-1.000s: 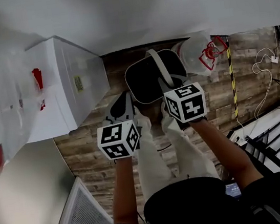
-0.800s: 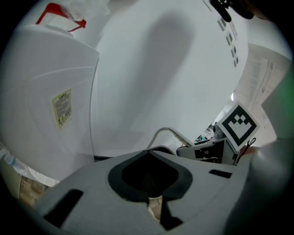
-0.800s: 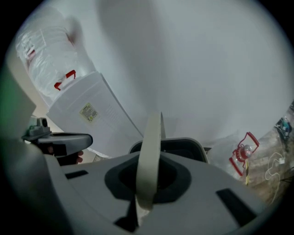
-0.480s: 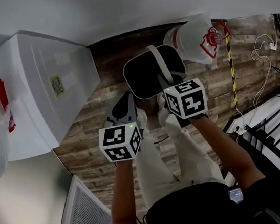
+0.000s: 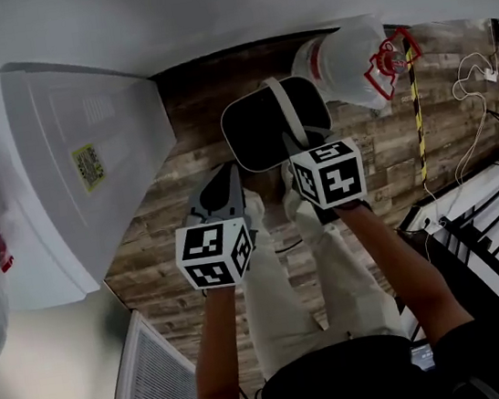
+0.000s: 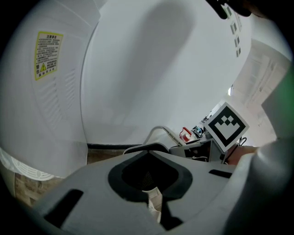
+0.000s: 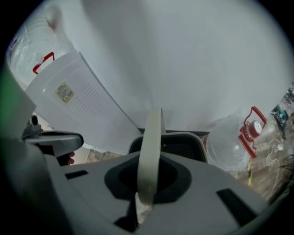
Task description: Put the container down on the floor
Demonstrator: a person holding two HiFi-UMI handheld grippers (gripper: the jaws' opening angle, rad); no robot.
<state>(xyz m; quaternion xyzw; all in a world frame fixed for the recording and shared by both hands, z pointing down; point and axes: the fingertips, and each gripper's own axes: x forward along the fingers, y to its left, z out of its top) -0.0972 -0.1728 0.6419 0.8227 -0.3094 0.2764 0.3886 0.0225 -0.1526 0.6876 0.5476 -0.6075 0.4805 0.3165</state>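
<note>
A dark container (image 5: 259, 133) with a pale band handle (image 5: 285, 111) hangs above the wood floor (image 5: 180, 130), in front of the person's legs. My right gripper (image 5: 302, 151) is shut on that handle, which runs up between its jaws in the right gripper view (image 7: 150, 151), with the container's rim (image 7: 183, 143) just beyond. My left gripper (image 5: 221, 181) is beside the container on its left, shut with nothing between its jaws. In the left gripper view the container's rim (image 6: 143, 148) and handle (image 6: 161, 131) show ahead of the left gripper (image 6: 148, 180).
A big clear water jug (image 5: 348, 62) with a red handle lies just right of the container. A white appliance (image 5: 71, 173) stands on the left. A wall runs behind. Dark rails (image 5: 493, 224) lie at the right, and a white grille (image 5: 148, 393) at the lower left.
The head view has swung, so the white appliance shows more fully at the left. Both grippers and the hanging container keep almost the same places.
</note>
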